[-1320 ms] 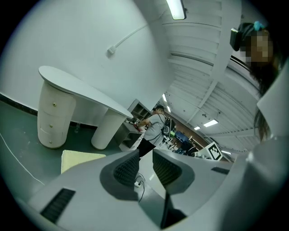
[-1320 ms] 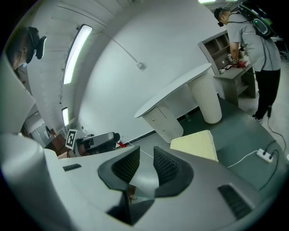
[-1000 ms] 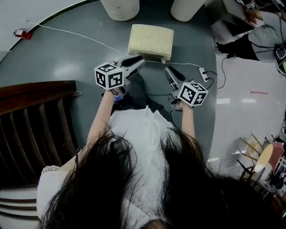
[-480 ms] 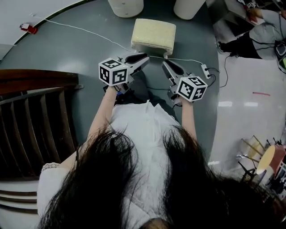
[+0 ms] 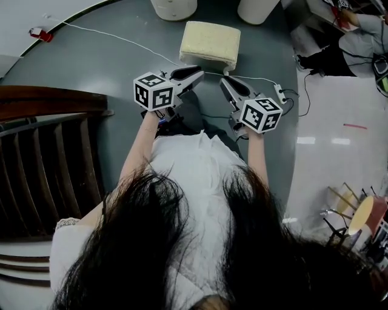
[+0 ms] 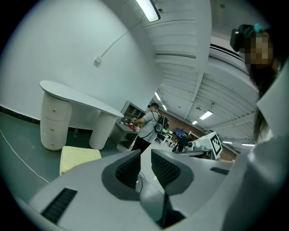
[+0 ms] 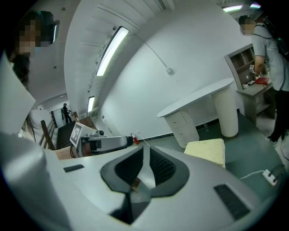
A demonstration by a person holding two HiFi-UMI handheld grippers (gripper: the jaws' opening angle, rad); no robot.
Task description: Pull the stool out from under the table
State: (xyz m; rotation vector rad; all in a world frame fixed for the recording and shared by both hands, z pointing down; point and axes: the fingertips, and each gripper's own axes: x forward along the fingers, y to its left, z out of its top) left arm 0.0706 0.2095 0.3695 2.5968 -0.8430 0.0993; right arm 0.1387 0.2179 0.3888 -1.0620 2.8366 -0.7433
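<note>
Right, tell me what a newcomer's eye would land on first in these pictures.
The left gripper and right gripper, with their black-and-white square markers, stand out first, side by side over the grey floor mid-frame. Just ahead of them sits the pale yellow cushioned stool, near the white table's legs. A dark wooden slatted railing fills the left edge.

Both arms extend forward from the body. The left forearm point(image 5: 136, 148) carries the left gripper point(image 5: 199, 73), with its marker cube point(image 5: 154, 94) on top and its jaws pointing forward and inward. The right forearm point(image 5: 256, 160) carries the right gripper point(image 5: 224, 83), with its cube point(image 5: 260, 115) on top and its jaws also angled inward. Each gripper's jaws are drawn together with nothing between them. The two grippers are near each other but do not touch.
</note>
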